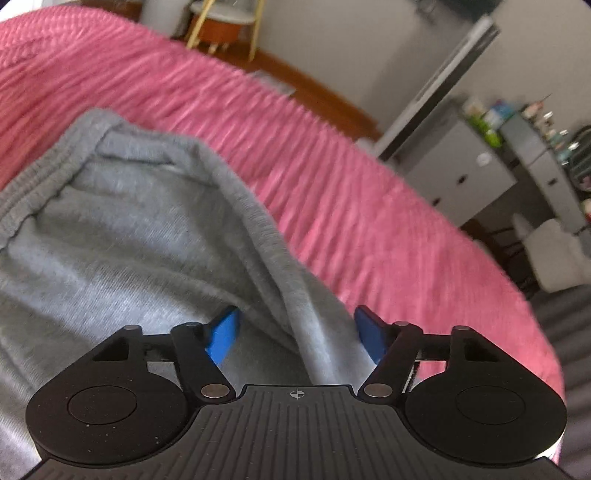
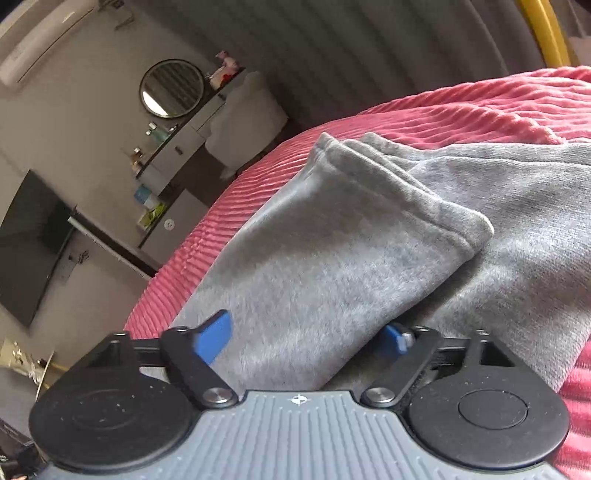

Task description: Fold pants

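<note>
Grey sweatpants (image 1: 140,229) lie on a pink ribbed bedspread (image 1: 332,177). In the left wrist view the elastic waistband (image 1: 33,192) is at the far left, and a raised ridge of fabric (image 1: 280,280) runs between the blue fingers of my left gripper (image 1: 295,332), whose jaws stand wide apart. In the right wrist view the pants (image 2: 314,258) show the leg ends with their hems (image 2: 406,188) stacked. A fold of the leg lies between the fingers of my right gripper (image 2: 306,339), which is open; the right finger (image 2: 393,338) is partly hidden under the cloth.
The bedspread (image 2: 480,107) falls off at its edge toward the room. Beyond it stand a grey dresser with bottles (image 1: 491,158), a white chair (image 1: 554,254), a wall TV (image 2: 29,243), a round mirror (image 2: 171,88) and a gold-legged stand (image 1: 221,26).
</note>
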A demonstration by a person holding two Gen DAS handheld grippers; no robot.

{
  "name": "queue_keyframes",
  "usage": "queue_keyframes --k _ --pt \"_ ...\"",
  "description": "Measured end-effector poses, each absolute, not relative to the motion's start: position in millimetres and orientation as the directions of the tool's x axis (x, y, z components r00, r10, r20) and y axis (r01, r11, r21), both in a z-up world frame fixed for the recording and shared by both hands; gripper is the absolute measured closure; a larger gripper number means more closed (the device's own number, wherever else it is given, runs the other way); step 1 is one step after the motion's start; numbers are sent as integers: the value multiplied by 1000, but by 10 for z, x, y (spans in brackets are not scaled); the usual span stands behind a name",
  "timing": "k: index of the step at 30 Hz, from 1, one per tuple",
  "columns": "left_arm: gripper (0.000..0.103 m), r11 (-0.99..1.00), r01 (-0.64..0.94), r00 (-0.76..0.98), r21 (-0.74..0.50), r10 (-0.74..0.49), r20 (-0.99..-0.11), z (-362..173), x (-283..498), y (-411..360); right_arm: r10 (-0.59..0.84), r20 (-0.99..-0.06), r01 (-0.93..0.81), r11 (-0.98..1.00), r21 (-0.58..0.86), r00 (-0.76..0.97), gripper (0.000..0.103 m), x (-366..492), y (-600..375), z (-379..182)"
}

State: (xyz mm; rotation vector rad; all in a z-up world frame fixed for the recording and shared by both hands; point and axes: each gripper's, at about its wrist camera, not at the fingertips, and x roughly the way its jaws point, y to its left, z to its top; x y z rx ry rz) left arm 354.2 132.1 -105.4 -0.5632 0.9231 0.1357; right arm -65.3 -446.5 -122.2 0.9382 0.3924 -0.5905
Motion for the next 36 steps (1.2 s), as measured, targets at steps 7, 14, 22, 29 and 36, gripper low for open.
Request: queue_keyframes --k 7,14,22,29,36 --pt "84 857 -345 588 -383 -121 -800 -1092 3653 1379 -263 -554 613 332 717 790 94 -684 -4675 -1382" --pt "89 838 -270 690 -473 -174 -703 -412 3206 1593 -207 -516 556 294 778 831 98 -620 -4843 -1230" --pt "88 807 -166 797 -566 -228 -559 26 1445 1851 -253 -316 396 398 827 914 98 -983 -4985 -296" --pt "84 762 -409 604 -502 -187 -775 -1296 788 1984 -253 -655 689 434 581 712 97 -1354 -4982 -1042" --pt "21 777 -438 735 -452 20 -678 -1019 747 2071 -255 -632 680 316 661 732 93 -1424 -4957 -1244"
